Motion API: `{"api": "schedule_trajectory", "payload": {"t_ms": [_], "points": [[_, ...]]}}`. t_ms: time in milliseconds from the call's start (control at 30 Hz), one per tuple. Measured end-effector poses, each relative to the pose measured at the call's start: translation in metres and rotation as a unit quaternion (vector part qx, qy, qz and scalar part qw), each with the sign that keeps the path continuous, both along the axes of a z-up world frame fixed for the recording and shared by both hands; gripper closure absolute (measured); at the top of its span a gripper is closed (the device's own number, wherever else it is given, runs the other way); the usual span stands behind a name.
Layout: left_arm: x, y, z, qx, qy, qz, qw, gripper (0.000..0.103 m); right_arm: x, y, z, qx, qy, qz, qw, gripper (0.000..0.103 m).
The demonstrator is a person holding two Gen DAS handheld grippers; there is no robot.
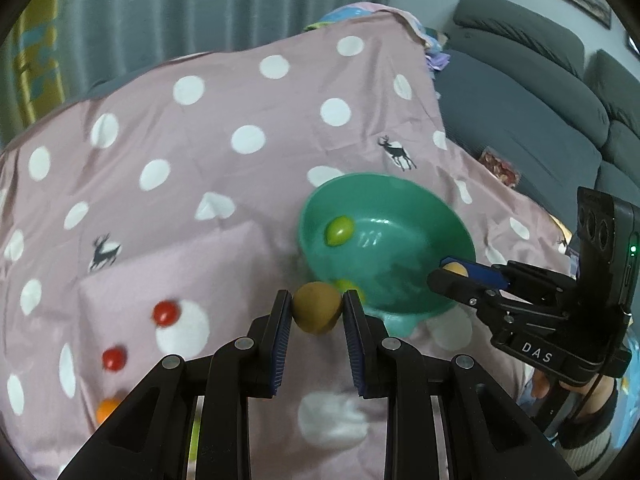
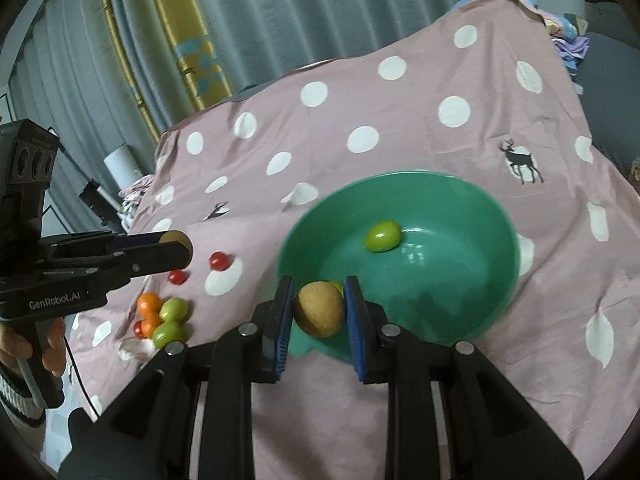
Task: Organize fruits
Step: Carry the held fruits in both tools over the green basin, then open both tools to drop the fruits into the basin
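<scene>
Brown fruits sit clamped in left gripper (image 1: 316,308) and right gripper (image 2: 320,308).

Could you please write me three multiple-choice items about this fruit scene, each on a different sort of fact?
1. Where does the green oval fruit lie?
A. On the sofa
B. In the round green plastic bowl
C. Beside the red fruits

2. What colour is the spotted cloth?
A. Pink
B. Blue
C. Yellow

3. In what state are the two grippers?
A. Both open and empty
B. Each shut on a red fruit
C. Each shut on a brown round fruit

Answers:
1 B: the green oval fruit rests inside the round green plastic bowl.
2 A: the spotted cloth is pink with white dots.
3 C: the left gripper and right gripper each clamp a brown round fruit.
</scene>
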State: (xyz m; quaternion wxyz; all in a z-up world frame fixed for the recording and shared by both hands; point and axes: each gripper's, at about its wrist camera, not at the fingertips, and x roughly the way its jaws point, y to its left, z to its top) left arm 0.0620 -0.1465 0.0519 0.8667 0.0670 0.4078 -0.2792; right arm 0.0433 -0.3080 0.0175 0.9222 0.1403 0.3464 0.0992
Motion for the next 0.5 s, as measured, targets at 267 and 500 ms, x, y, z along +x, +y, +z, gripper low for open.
{"api": "schedule_trajectory", "payload": {"t_ms": [267, 500], "points": [[0.018, -0.045, -0.018, 0.002, 0.008, -0.032, 0.9995, 0.077, 0.013, -0.018, -0.012, -0.002, 0.011, -0.014, 1.000, 0.077], [0.033, -0.069, -0.036, 0.014, 0.015, -0.044, 0.9988, 0.077, 0.024, -0.026, -0.021, -0.010, 0.022, -0.019, 1.000, 0.077]]}}
